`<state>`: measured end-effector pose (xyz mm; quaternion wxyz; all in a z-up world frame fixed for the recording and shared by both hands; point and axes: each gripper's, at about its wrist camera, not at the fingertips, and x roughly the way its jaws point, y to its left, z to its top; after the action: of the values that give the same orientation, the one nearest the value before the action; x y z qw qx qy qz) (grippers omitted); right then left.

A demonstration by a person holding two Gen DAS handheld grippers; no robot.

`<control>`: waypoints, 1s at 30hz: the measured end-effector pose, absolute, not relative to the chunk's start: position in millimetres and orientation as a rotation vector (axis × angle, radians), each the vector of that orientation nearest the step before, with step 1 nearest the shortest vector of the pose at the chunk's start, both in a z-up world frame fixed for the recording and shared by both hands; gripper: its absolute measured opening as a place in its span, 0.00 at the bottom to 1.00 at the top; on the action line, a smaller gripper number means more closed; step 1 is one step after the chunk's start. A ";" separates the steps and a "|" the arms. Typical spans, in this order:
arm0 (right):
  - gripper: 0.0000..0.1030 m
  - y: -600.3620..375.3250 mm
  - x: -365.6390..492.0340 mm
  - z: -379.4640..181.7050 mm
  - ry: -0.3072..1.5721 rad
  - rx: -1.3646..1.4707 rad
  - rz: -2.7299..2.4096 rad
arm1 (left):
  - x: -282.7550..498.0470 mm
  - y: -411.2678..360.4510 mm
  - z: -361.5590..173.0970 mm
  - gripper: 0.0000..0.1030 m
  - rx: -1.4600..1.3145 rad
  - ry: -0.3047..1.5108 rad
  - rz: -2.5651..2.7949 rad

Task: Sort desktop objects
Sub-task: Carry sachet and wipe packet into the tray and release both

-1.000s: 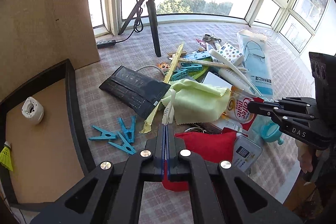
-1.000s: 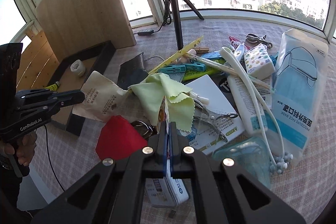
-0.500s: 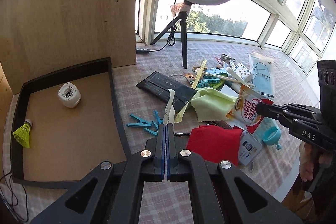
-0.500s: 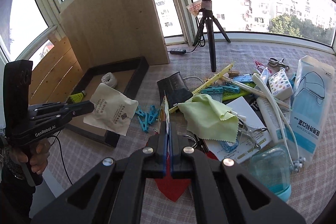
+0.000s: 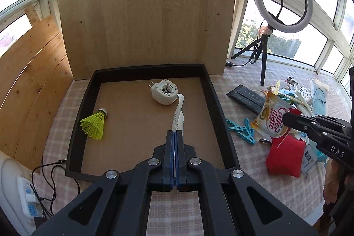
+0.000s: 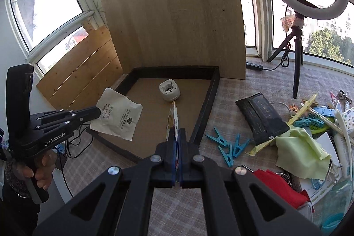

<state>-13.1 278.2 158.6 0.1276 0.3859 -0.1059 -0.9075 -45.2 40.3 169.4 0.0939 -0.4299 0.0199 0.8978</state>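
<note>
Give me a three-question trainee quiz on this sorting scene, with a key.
1. True or false: the yellow shuttlecock lies inside the black tray.
2. The right gripper has its jaws shut on: A) a spoon, B) the Coffee-mate sachet, C) a pencil.
3. Fill in: the left gripper holds a white packet printed "Shower ___".

Key: 1 true; 2 B; 3 Cap.
</note>
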 end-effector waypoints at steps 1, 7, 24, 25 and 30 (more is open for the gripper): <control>0.01 268.2 -18.2 158.2 -0.294 1.123 -2.632 | -47.8 32.7 167.1 0.00 -1.286 0.056 2.674; 0.01 222.2 -47.9 151.9 -0.241 1.147 -2.585 | -62.4 -2.2 153.0 0.00 -1.333 0.042 2.727; 0.01 146.8 -94.2 129.6 -0.150 1.218 -2.452 | -80.7 -32.3 134.3 0.00 -1.400 0.033 2.728; 0.01 142.5 -95.0 131.4 -0.135 1.209 -2.441 | -81.5 -33.9 133.8 0.02 -1.410 0.023 2.732; 0.34 130.7 -91.3 140.9 -0.049 1.177 -2.484 | -81.5 -36.1 133.8 0.10 -1.422 -0.009 2.745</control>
<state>-91.3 130.7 140.9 0.1951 0.4198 -0.0176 -0.8862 -81.5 -36.1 133.8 0.0251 -0.4597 -0.0030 0.8877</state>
